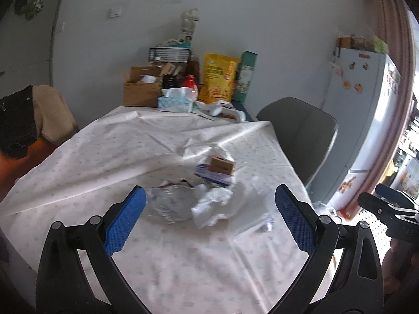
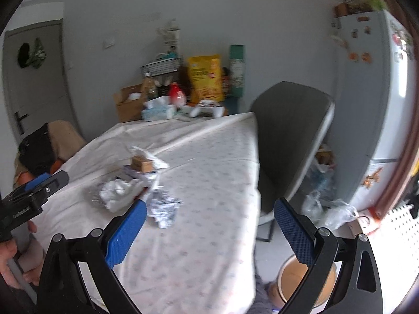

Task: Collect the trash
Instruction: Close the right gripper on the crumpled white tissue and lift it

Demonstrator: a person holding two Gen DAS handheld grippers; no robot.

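A heap of trash lies mid-table on the white dotted tablecloth (image 1: pixel 110 157): a crumpled foil wrapper (image 1: pixel 167 205), a wad of white tissue (image 1: pixel 213 205), a small cardboard box (image 1: pixel 222 165) on a flat blue-and-white pack (image 1: pixel 213 176), and a clear plastic wrapper (image 1: pixel 251 226). My left gripper (image 1: pixel 209 193) hovers open just short of the foil and tissue, holding nothing. In the right wrist view the tissue (image 2: pixel 117 193), the box (image 2: pixel 142 163) and a crumpled printed wrapper (image 2: pixel 163 208) lie left of centre. My right gripper (image 2: pixel 209 205) is open and empty over the table's right edge.
A grey chair (image 2: pixel 290 130) stands at the table's right side. A round brown bin (image 2: pixel 296 280) sits on the floor below my right gripper. Groceries, a tissue pack (image 1: pixel 174 102) and a cardboard carton (image 1: pixel 140 89) crowd the far end. A fridge (image 2: pixel 366 104) stands at the right.
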